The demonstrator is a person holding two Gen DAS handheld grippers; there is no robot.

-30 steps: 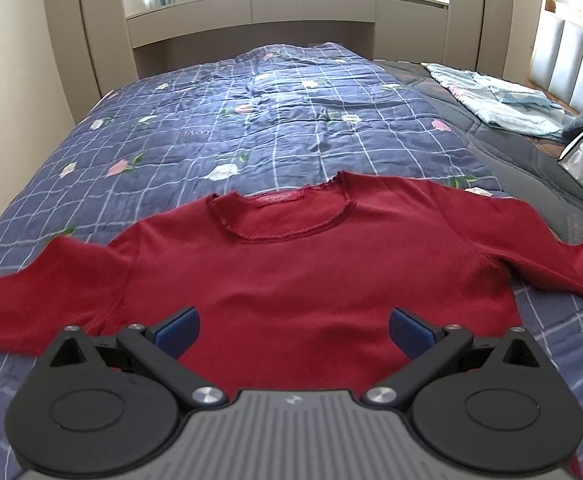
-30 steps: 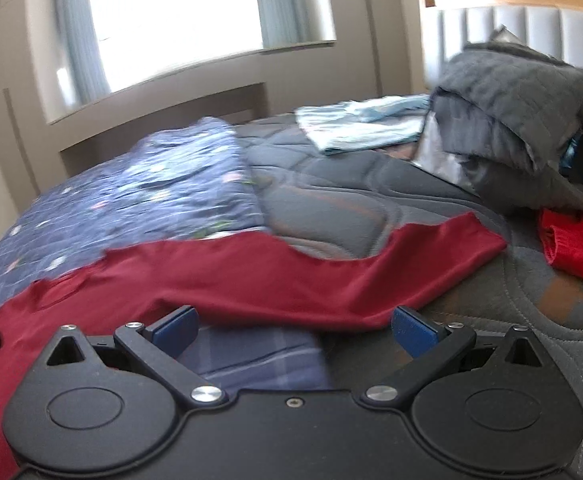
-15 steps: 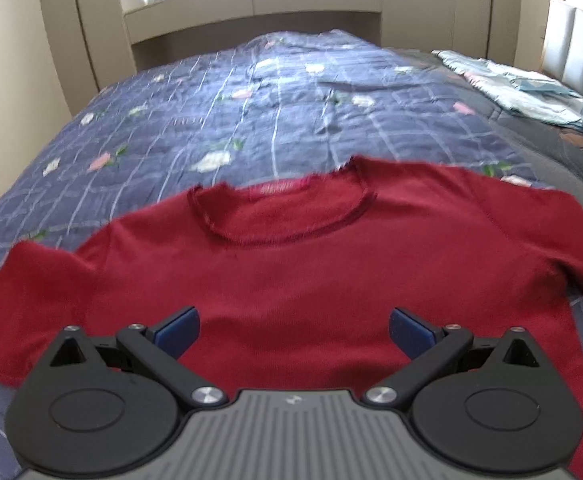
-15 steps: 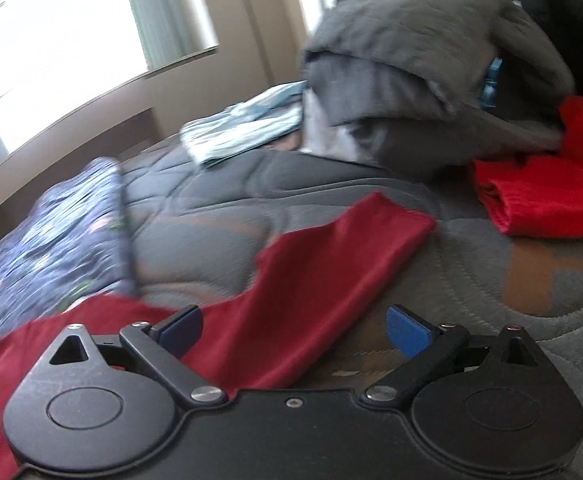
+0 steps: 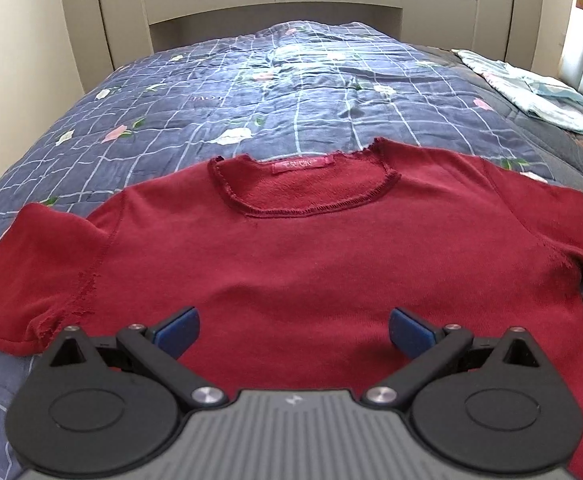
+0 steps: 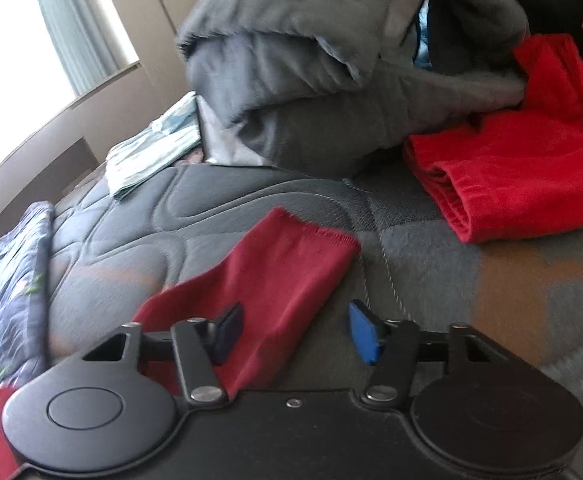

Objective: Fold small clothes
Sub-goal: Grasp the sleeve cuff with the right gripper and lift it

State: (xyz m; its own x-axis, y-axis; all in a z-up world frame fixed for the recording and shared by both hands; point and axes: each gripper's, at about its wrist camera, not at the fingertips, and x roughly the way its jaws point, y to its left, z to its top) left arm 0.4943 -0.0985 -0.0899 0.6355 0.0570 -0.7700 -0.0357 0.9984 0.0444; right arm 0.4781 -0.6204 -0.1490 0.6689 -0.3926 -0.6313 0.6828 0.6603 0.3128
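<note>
A dark red long-sleeved top (image 5: 311, 248) lies spread flat, front up, on the blue checked quilt (image 5: 275, 92), neckline toward the far end. My left gripper (image 5: 293, 330) hovers open over its lower body, nothing between the blue pads. In the right wrist view the top's right sleeve (image 6: 287, 276) runs out onto the grey mattress (image 6: 219, 208), cuff farthest away. My right gripper (image 6: 295, 330) sits over the sleeve's near part. Its jaws are closing with sleeve cloth between them, and the pads stand apart from the cloth.
A bright red garment (image 6: 519, 168) lies folded to the right of the sleeve cuff. Behind it is a heap of grey bedding (image 6: 323, 80). A pale blue patterned cloth (image 6: 151, 152) lies further back, also seen as pale cloth (image 5: 531, 92). A window ledge and cabinets close the far end.
My right gripper swung right along the sleeve toward the cuff, rolled, dropped lower, and its jaws narrowed. My left gripper sank a little closer to the top's body.
</note>
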